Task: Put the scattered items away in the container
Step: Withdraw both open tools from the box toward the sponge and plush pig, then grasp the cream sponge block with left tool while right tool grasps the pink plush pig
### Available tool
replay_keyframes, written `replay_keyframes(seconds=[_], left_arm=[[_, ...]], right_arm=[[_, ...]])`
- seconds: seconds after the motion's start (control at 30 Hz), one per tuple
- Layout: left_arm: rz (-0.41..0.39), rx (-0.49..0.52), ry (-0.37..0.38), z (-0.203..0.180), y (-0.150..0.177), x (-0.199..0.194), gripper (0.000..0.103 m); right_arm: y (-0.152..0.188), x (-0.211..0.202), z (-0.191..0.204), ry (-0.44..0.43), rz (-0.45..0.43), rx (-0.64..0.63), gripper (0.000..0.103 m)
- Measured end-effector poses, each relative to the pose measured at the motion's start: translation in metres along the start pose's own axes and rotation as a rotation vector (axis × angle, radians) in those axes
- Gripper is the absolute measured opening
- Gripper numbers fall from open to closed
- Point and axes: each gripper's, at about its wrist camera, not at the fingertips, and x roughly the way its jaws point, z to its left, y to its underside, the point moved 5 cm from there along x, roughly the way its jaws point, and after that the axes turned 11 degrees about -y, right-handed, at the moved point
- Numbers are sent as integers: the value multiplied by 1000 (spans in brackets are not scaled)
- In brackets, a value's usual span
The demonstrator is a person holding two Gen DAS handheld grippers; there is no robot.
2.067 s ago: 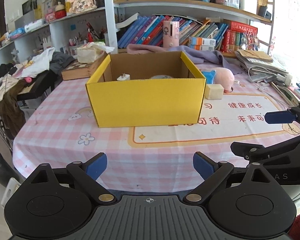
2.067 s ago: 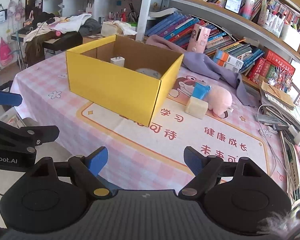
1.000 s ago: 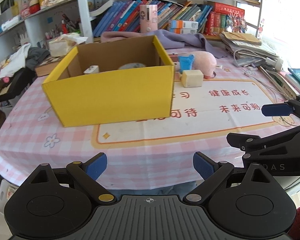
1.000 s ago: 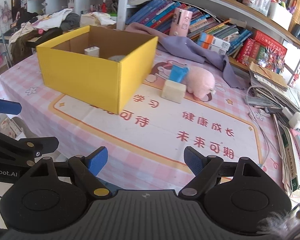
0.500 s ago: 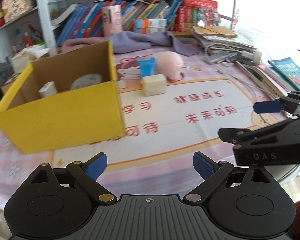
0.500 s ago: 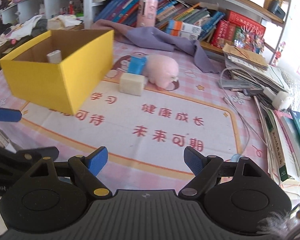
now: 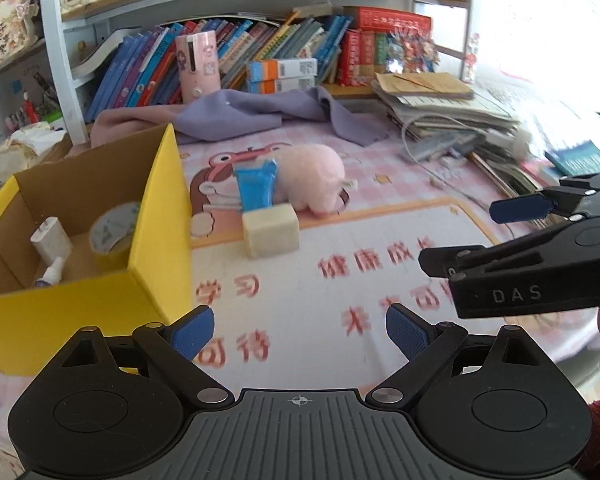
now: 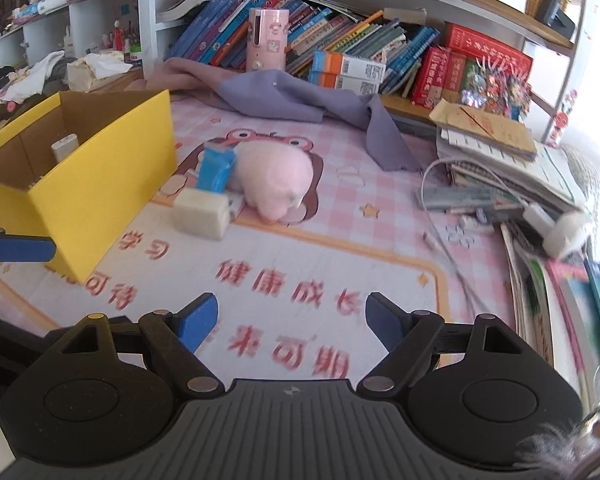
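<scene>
Both tongs have shifted rightward past the yellow box [image 7: 156, 216] toward the cream block [image 7: 271, 230] and pink plush [image 7: 309, 179]. Left tongs [image 7: 299, 330] stand spread and empty; right tongs [image 8: 291, 320] are closing on nothing.

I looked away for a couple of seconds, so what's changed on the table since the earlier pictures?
Both tongs have swung across from the yellow box toward the cream block, blue pack and pink plush. Left tongs are open and empty; right tongs are closing slightly, nothing between them. Nothing was picked up or released. Box, its contents and the loose items lie as before.
</scene>
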Motion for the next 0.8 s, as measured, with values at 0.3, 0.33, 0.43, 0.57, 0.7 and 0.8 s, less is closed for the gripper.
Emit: replay_keyframes(seconds=[0.3,0.33,0.43,0.57,0.7,0.8], left_arm=[[-15,-21,-88,-19,-34,34,95],[-16,-18,-110,-20,-37,39,95],[-4,-20,-162,-22,-45,54,95],[18,-44,-199,-25,-53,74,95],[40,-54,-224,-27,-57,93,94],[57,-70,-234,-26,-59,104,94]], right_arm=[[-34,31,-39,-112,3,-58,81],[-39,36,-41,-127,5,-70,81],[-55,53,-47,-172,18,-111,81],[-74,74,-48,-226,33,-183,81],[-90,99,-47,-269,55,-245,81],[-99,118,-49,-292,73,-271,81]])
